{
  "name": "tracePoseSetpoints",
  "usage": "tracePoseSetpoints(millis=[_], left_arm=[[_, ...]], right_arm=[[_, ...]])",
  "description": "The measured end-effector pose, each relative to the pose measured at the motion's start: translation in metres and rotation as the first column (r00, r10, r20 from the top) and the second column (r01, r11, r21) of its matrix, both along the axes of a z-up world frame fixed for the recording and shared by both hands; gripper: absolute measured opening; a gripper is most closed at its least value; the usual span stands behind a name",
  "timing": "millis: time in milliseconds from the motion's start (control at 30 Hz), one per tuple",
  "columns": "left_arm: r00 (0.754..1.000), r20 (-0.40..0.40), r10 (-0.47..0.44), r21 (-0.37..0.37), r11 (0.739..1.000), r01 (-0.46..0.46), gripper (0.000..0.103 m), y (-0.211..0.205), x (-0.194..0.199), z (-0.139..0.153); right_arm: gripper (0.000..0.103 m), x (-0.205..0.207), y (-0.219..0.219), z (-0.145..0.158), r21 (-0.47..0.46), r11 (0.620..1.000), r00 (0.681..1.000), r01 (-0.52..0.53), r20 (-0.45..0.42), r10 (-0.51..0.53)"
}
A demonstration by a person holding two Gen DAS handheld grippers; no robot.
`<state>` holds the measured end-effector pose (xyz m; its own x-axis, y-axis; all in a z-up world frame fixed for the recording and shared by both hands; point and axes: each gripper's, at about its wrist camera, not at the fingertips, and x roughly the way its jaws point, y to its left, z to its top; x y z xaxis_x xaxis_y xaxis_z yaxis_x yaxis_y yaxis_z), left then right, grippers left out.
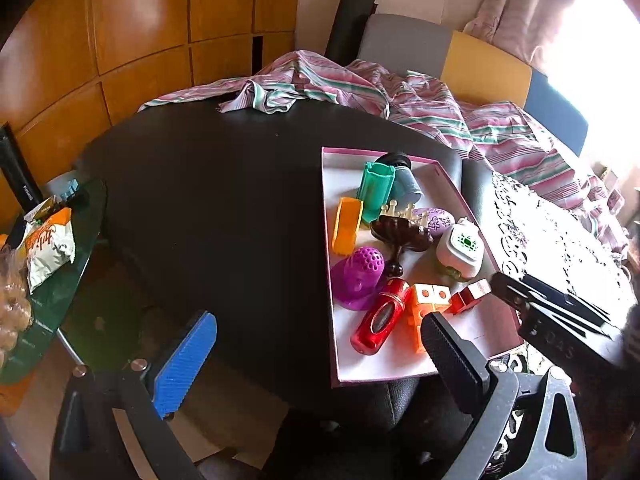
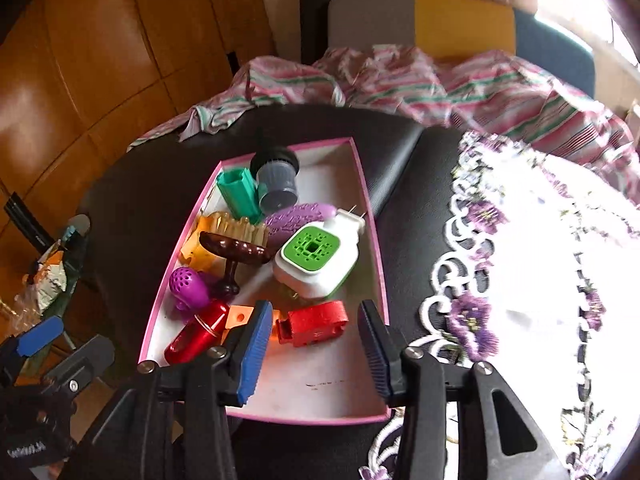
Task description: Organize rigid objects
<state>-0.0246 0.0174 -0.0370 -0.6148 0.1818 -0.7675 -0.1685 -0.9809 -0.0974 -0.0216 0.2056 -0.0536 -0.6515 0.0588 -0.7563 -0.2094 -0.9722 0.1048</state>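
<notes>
Red block (image 2: 316, 323) lies in the tray (image 2: 372, 240), between the right hand-held gripper's (image 2: 314, 344) parted jaws.

Daylight floods in from a window (image 1: 600, 40) at the upper right, ahead of both grippers, and burns out to pure white there; in the right wrist view the same glare washes out much of the embroidered cloth (image 2: 560, 240) to the right of the fingers. The black table (image 1: 220, 200) stays dark with soft shadows, while the wooden wall panels (image 1: 120, 40) carry pale reflections. Both fisheye views bend straight lines, darken at the corners, and the right one is slightly smeared.
</notes>
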Motion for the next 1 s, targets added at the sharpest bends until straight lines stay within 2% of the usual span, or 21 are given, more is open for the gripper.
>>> tracePoseSetpoints(millis=[300, 600, 1000], left_arm=[[0.994, -0.077, 0.084, -0.008, 0.996, -0.084, 0.103, -0.006, 0.017, 0.018], [0.982, -0.140, 0.126, 0.001, 0.992, -0.127, 0.103, -0.011, 0.033, 0.029], [0.983, -0.157, 0.096, 0.011, 0.995, -0.096, 0.103, -0.008, 0.042, 0.033]], right_arm=[[0.045, 0.033, -0.012, 0.015, 0.114, 0.990, 0.995, 0.085, -0.067, -0.078], [0.045, 0.046, -0.022, 0.033, 0.125, 0.990, 0.990, 0.071, -0.132, -0.054], [0.045, 0.046, -0.027, 0.035, 0.127, 0.990, 0.990, 0.057, -0.132, -0.040]])
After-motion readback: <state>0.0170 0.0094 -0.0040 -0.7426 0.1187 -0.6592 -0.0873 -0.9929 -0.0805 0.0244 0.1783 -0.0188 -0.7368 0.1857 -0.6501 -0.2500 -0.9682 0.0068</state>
